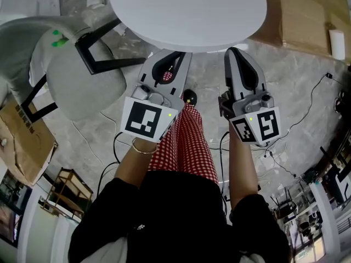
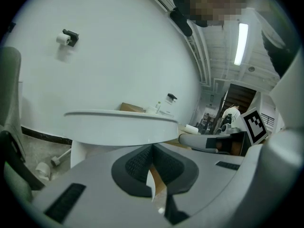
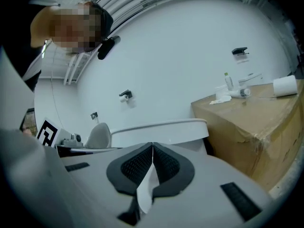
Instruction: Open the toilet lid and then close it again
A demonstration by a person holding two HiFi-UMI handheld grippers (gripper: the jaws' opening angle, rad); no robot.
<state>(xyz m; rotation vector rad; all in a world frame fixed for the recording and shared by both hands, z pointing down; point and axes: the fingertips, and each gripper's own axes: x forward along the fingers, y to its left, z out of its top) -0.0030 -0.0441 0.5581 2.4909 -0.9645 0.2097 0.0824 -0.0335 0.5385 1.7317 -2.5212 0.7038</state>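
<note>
Holding left tool (image 1: 173, 56) and right tool (image 1: 235, 52) closed, empty, near the shut lid (image 1: 186, 10), seemingly ready to lift.

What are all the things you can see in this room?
toilet lid: one, white, closed, just ahead of both grippers.
chair: one, grey, to the left of the toilet.
cardboard box: one, brown, to the right of the toilet.
bottle: one, small and pale, standing on the box.
paper roll: one, white, lying on the box.
paper holder: one, dark with a white roll, up on the white wall.
trousers: one pair, red and white checks, on the person.
left gripper: one, grey, shut, holding nothing.
right gripper: one, grey, shut, holding nothing.
</note>
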